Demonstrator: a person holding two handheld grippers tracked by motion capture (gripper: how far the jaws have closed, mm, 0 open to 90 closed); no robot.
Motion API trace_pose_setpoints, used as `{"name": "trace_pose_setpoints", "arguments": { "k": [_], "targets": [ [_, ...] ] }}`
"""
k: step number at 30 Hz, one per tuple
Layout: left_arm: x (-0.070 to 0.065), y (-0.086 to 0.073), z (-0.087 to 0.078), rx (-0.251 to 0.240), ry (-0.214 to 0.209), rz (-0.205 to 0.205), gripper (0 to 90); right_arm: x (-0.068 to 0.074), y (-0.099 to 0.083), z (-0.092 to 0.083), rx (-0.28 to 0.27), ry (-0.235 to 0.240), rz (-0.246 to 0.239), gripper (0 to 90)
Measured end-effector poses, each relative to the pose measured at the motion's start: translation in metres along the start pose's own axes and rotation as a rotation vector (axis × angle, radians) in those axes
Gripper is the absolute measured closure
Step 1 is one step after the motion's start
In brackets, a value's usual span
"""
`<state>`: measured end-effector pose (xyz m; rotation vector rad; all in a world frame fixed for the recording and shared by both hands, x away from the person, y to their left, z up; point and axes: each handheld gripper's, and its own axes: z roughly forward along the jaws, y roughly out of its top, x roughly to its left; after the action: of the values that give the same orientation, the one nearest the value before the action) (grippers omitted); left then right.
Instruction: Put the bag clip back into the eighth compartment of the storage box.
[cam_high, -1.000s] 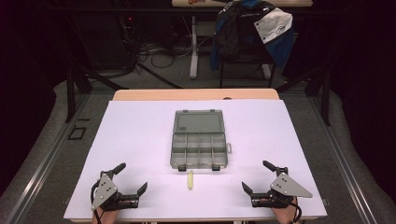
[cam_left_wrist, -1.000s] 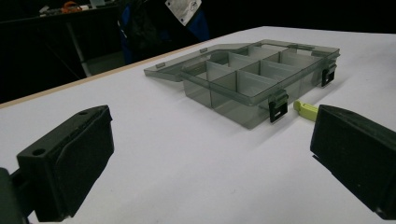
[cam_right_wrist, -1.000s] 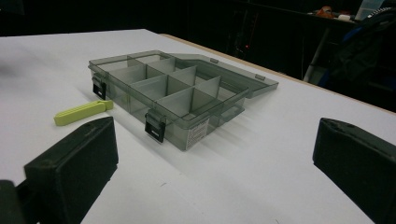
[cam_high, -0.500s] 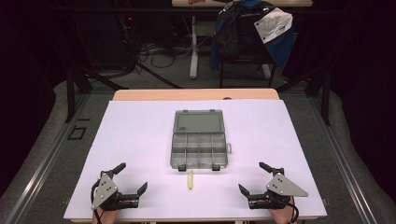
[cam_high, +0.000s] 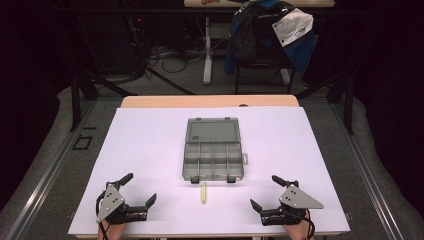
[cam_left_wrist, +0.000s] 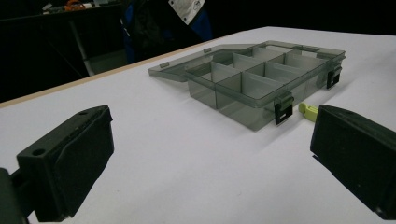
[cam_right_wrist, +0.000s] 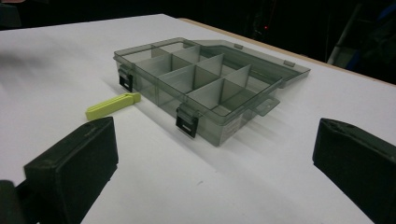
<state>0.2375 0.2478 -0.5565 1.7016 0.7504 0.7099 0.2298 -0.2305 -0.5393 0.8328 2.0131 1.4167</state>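
A grey see-through compartment box (cam_high: 213, 156) lies open mid-table, its lid (cam_high: 212, 130) folded flat behind it and its several compartments bare. The same box (cam_left_wrist: 261, 84) (cam_right_wrist: 196, 84) sits ahead of each gripper's jaws. A small yellow-green stick (cam_high: 203, 192) rests on the sheet just in front of the box's two black latches; the stick (cam_right_wrist: 112, 105) is plain in the right gripper view and its tip (cam_left_wrist: 308, 111) peeks past the jaw in the left gripper view. My left gripper (cam_high: 139, 189) stands open at the near left, holding nothing. My right gripper (cam_high: 263, 192) stands open at the near right, also holding nothing.
A white sheet (cam_high: 150, 150) covers the table, whose wooden far edge (cam_high: 210, 101) shows beyond it. Behind the table stand a chair draped with a blue jacket (cam_high: 270, 35) and cables on the floor (cam_high: 165, 55). Dark floor lies on both sides.
My right gripper has shifted slightly left and towards the near edge. The left gripper, box and stick have stayed put.
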Motion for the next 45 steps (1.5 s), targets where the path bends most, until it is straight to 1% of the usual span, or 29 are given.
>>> {"name": "trace_pose_setpoints", "arguments": {
  "k": [1, 4, 5, 8, 9, 10, 11, 12, 14, 15, 18, 19, 21, 26, 30, 32, 36, 37, 38, 40, 41, 43, 45],
  "targets": [
    [0.000, 0.000, 0.001, 0.001, -0.003, 0.004, 0.0, 0.002, 0.002, 0.001, 0.014, 0.003, 0.010, 0.0],
    [0.001, 0.000, 0.002, 0.003, -0.006, 0.000, 0.0, 0.004, 0.004, 0.003, 0.024, 0.016, 0.018, 0.0],
    [0.001, -0.001, 0.003, 0.007, -0.009, 0.000, 0.0, 0.006, 0.005, 0.006, 0.047, 0.027, 0.023, 0.0],
    [0.001, 0.000, 0.004, 0.009, -0.010, -0.003, 0.0, 0.008, 0.006, 0.010, 0.059, 0.031, 0.027, 0.0],
    [0.000, 0.000, 0.004, 0.008, -0.010, -0.003, 0.0, 0.009, 0.007, 0.012, 0.081, 0.037, 0.033, 0.0],
    [0.000, 0.000, 0.003, 0.009, -0.008, 0.005, 0.0, 0.010, 0.008, 0.012, 0.091, 0.043, 0.037, 0.0],
    [0.000, 0.000, 0.003, 0.009, -0.008, 0.005, 0.0, 0.010, 0.008, 0.012, 0.091, 0.043, 0.037, 0.0],
    [0.000, 0.000, 0.003, 0.006, -0.006, 0.005, 0.0, 0.011, 0.009, 0.014, 0.106, 0.046, 0.042, 0.0],
    [0.000, 0.000, 0.003, 0.007, -0.004, 0.006, 0.0, 0.011, 0.010, 0.015, 0.112, 0.051, 0.045, 0.0],
    [0.000, 0.000, 0.003, 0.007, -0.001, 0.009, 0.0, 0.012, 0.012, 0.017, 0.128, 0.056, 0.049, 0.0],
    [0.001, 0.001, 0.003, 0.006, 0.005, 0.010, 0.0, 0.013, 0.014, 0.019, 0.131, 0.060, 0.059, 0.0],
    [0.001, 0.001, 0.003, 0.009, 0.004, 0.010, 0.0, 0.014, 0.016, 0.022, 0.140, 0.066, 0.063, 0.0],
    [0.001, 0.001, 0.003, 0.010, 0.003, 0.010, 0.0, 0.015, 0.017, 0.023, 0.146, 0.066, 0.065, 0.0],
    [0.000, 0.001, 0.004, 0.012, 0.006, 0.015, 0.0, 0.021, 0.026, 0.032, 0.185, 0.075, 0.074, 0.0],
    [0.000, 0.001, 0.004, 0.010, 0.007, 0.012, 0.0, 0.024, 0.029, 0.038, 0.201, 0.083, 0.082, 0.0],
    [0.000, 0.002, 0.004, 0.008, 0.009, 0.013, 0.0, 0.026, 0.031, 0.042, 0.225, 0.087, 0.085, 0.0],
    [0.001, 0.002, 0.004, 0.008, 0.012, 0.015, 0.0, 0.027, 0.032, 0.047, 0.243, 0.092, 0.093, 0.0],
    [0.001, 0.002, 0.005, 0.009, 0.011, 0.016, 0.0, 0.029, 0.033, 0.050, 0.259, 0.094, 0.099, 0.0],
    [0.001, 0.002, 0.005, 0.009, 0.011, 0.016, 0.0, 0.029, 0.033, 0.050, 0.259, 0.094, 0.099, 0.0],
    [0.001, 0.002, 0.005, 0.009, 0.009, 0.018, 0.0, 0.030, 0.034, 0.052, 0.276, 0.101, 0.093, 0.0],
    [0.001, 0.003, 0.004, 0.010, 0.009, 0.019, 0.0, 0.032, 0.035, 0.055, 0.292, 0.104, 0.096, 0.0],
    [0.001, 0.003, 0.004, 0.010, 0.010, 0.018, 0.0, 0.033, 0.036, 0.056, 0.296, 0.105, 0.100, 0.0],
    [0.001, 0.003, 0.004, 0.009, 0.010, 0.024, 0.0, 0.035, 0.038, 0.060, 0.318, 0.106, 0.102, 0.0]
  ]
}}
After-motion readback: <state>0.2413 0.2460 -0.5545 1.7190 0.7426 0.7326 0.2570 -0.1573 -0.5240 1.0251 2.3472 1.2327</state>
